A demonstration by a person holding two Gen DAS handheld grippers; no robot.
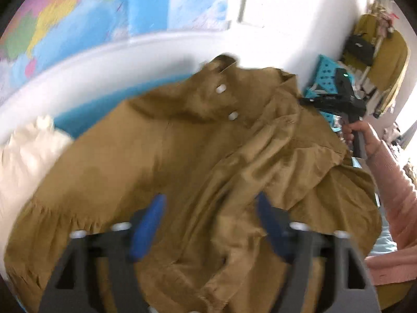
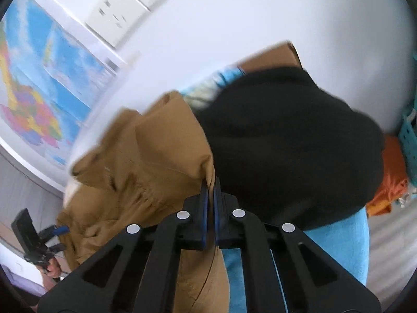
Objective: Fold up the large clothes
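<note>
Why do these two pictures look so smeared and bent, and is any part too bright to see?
Left wrist view: motion blur smears the brown garment and the open left tongs; the fisheye lens bends the white edge behind into an arc; daylight at the far right washes out to white. Right wrist view: the right tongs, shut on the brown cloth, look fairly sharp, while the black garment and wall map are soft.

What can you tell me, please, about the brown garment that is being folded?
The brown garment looks like a soft woven shirt or dress in mustard brown, with a collar, two white buttons and a gathered hem or cuff. It lies crumpled and partly spread over a blue surface, beside a cream cloth. The right claw is shut on one edge, lifting it next to a black garment. The left claw is open just above its folds.
</note>
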